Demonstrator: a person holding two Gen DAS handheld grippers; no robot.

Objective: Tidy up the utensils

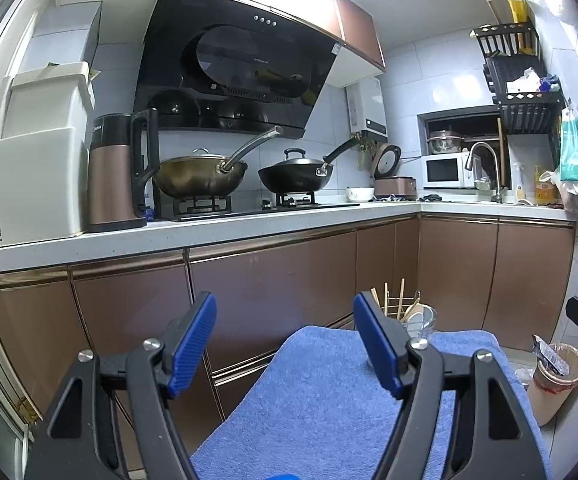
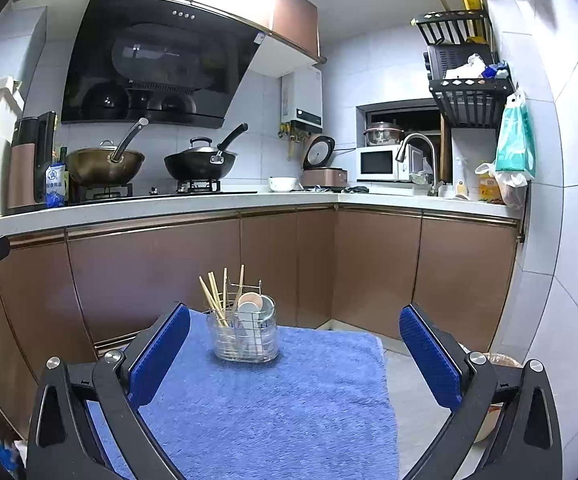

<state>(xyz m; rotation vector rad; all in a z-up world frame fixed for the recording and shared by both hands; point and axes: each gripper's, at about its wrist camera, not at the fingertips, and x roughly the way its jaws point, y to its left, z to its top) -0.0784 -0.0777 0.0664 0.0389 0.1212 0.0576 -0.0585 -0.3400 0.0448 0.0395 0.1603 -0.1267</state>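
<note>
Both grippers, left gripper (image 1: pixel 285 344) and right gripper (image 2: pixel 295 354), spread wide and empty. Chopsticks (image 2: pixel 213 300) in the caddy (image 2: pixel 245 336): light, stiff, slippery; best pinched mid-shaft above the caddy rim.

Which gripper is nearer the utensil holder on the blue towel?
Hard to call; perhaps the right. The right gripper faces the utensil holder head-on, open, holder beyond its fingertips. The left gripper, also open, points left of the holder, which sits past its right finger.

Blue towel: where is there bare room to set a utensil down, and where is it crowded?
The blue towel is bare from the utensil holder forward to the open right gripper, and to that holder's right up to the towel's edge. The far strip is crowded: chopsticks and spoons fill the holder. The left gripper, also open, hangs over bare towel.
</note>
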